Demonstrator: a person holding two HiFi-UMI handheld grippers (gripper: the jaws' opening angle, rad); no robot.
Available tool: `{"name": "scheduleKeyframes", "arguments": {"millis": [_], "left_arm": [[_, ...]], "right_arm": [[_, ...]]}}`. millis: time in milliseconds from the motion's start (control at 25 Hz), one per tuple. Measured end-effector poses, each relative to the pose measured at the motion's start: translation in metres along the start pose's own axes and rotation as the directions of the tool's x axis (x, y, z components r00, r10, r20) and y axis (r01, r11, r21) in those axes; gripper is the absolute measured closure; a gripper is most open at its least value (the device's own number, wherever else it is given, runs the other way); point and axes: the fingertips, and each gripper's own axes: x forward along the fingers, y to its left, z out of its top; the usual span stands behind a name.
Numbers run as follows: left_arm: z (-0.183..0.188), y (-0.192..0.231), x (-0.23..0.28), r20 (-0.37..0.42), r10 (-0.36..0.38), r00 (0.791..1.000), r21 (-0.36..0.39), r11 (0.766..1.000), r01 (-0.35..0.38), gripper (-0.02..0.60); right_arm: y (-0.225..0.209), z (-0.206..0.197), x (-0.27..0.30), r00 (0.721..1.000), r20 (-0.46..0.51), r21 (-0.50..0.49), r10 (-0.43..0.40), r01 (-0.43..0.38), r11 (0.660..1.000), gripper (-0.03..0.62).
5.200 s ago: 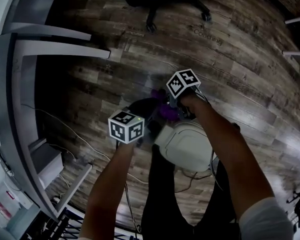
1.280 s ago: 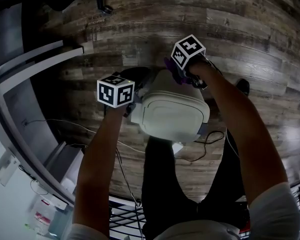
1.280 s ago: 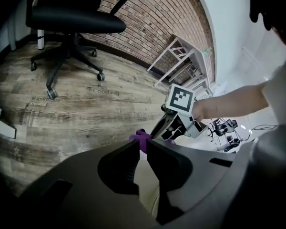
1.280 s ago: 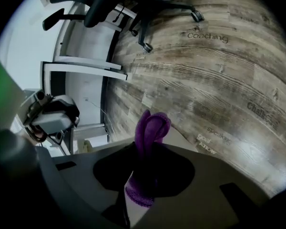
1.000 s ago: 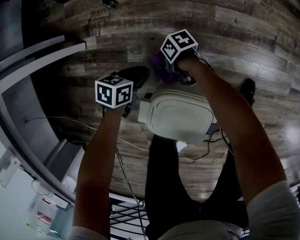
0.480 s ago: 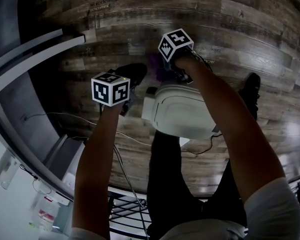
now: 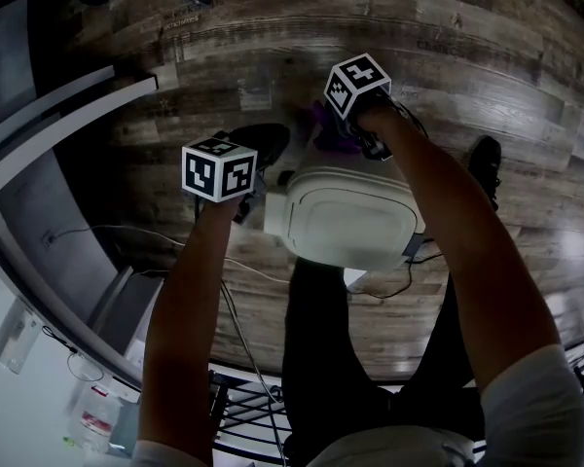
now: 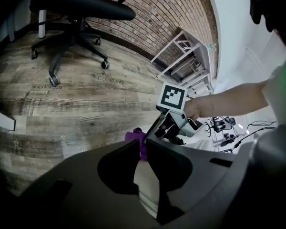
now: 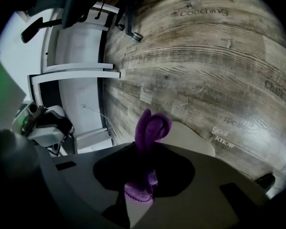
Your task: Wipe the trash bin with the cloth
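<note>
Half a second on, nudging cloth point(image 9: 151, 127), clamped in right gripper point(image 9: 144, 152), rightward. Still pinching trash bin point(image 7: 350, 217) with left gripper point(image 8: 140, 145).

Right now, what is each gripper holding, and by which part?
The right gripper pinches the purple cloth, a folded loop sticking past the jaws. The left gripper seems clamped on the trash bin at its side edge.
</note>
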Motion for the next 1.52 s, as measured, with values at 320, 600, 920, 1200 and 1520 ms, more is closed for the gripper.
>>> {"name": "scheduleKeyframes", "arguments": {"millis": [320,600,920,1200,1520], "left_arm": [[0.013,-0.022,0.025,-0.033,-0.028,0.999,0.031,0.999,0.029,0.548],[0.025,-0.046,0.051,-0.072,-0.053,0.996,0.067,0.996,0.058,0.548],[0.033,-0.075,0.084,-0.121,-0.077,0.99,0.109,0.99,0.091,0.548],[0.036,-0.094,0.102,-0.151,-0.092,0.984,0.133,0.985,0.112,0.548],[0.043,-0.076,0.087,-0.123,-0.066,0.99,0.138,0.987,0.083,0.548]], "right_arm": [[-0.041,-0.029,-0.016,1.0,0.005,0.056,-0.015,0.014,0.998,0.494],[-0.087,-0.066,-0.033,0.999,0.009,0.116,-0.043,0.041,0.992,0.494],[-0.141,-0.117,-0.047,0.994,-0.026,0.141,-0.102,0.105,0.984,0.494],[-0.187,-0.166,-0.063,0.973,-0.117,0.109,-0.2,0.212,0.971,0.493],[-0.179,-0.124,-0.077,0.981,-0.021,0.119,-0.195,0.196,0.973,0.494]]}}
